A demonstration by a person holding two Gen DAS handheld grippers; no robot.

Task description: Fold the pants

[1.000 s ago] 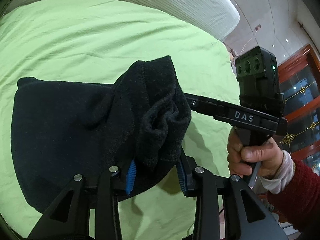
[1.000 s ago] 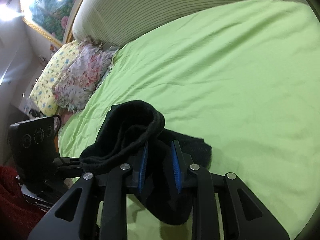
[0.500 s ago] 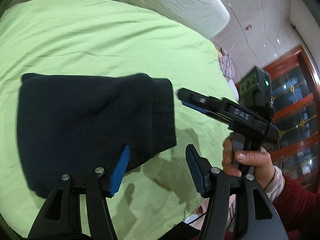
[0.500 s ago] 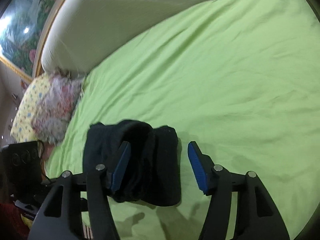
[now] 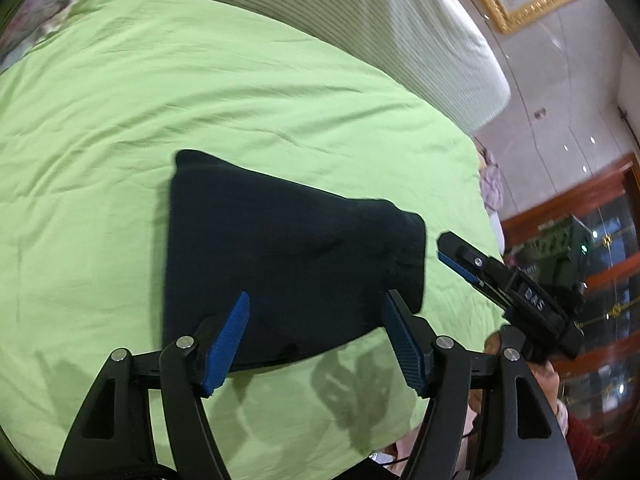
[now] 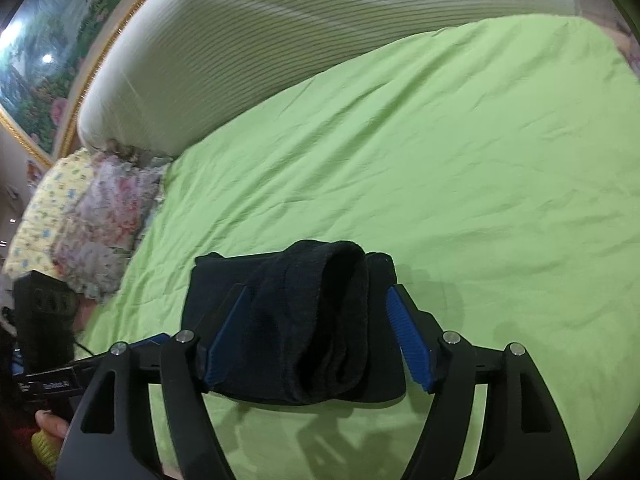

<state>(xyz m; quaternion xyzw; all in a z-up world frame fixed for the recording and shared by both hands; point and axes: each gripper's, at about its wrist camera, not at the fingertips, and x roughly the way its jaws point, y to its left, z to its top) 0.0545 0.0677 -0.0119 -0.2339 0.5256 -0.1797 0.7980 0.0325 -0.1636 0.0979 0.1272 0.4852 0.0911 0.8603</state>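
Observation:
The black pants lie folded into a compact bundle on the green bedsheet. They also show in the right wrist view, with a rolled hem end facing the camera. My left gripper is open and empty, its blue pads either side of the bundle's near edge, above it. My right gripper is open and empty too, held over the bundle's end. The right gripper also shows at the right of the left wrist view, just beside the bundle.
A white ribbed headboard runs along the far side of the bed. Floral pillows lie at the left in the right wrist view. The bed's edge and a wooden cabinet are at the right in the left wrist view.
Both grippers were shut on the pants a second ago. They have opened, let the pants drop onto the sheet, and pulled back a little.

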